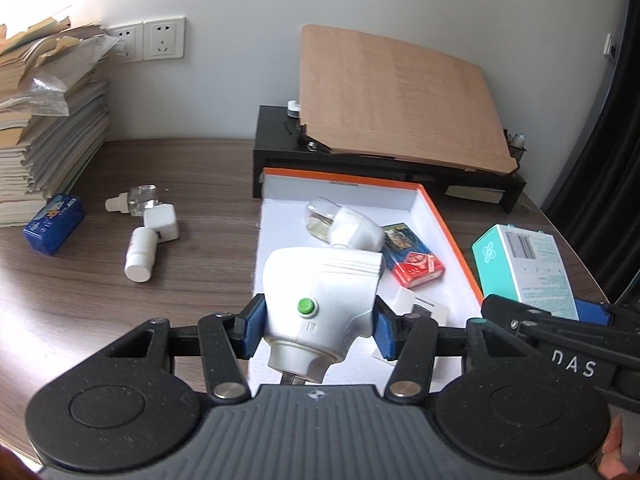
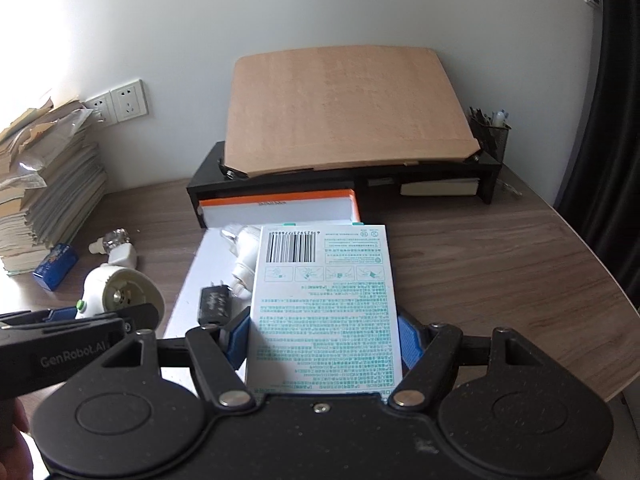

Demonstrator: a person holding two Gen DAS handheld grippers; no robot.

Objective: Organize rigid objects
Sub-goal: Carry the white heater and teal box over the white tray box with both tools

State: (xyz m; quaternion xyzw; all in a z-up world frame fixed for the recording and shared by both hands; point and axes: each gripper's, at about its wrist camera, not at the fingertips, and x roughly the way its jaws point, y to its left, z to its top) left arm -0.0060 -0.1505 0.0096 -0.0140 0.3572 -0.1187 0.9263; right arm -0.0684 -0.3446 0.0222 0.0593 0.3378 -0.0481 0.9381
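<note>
- left wrist view: the left gripper (image 1: 318,330) pinches a white plug-in device (image 1: 322,304) above the near end of the orange-rimmed box (image 1: 448,224); its rounded shell could twist out of the blue pads.
- the right gripper (image 2: 324,342) pinches a teal carton (image 2: 324,304) just right of it; both tools crowd together and may knock.
- inside the box, a second white device (image 1: 348,226) and a card pack (image 1: 414,258) leave little room.
- far left on the desk (image 1: 200,280): a pill bottle (image 1: 140,258), a white cube (image 1: 162,222), a blue tin (image 1: 54,224).
</note>
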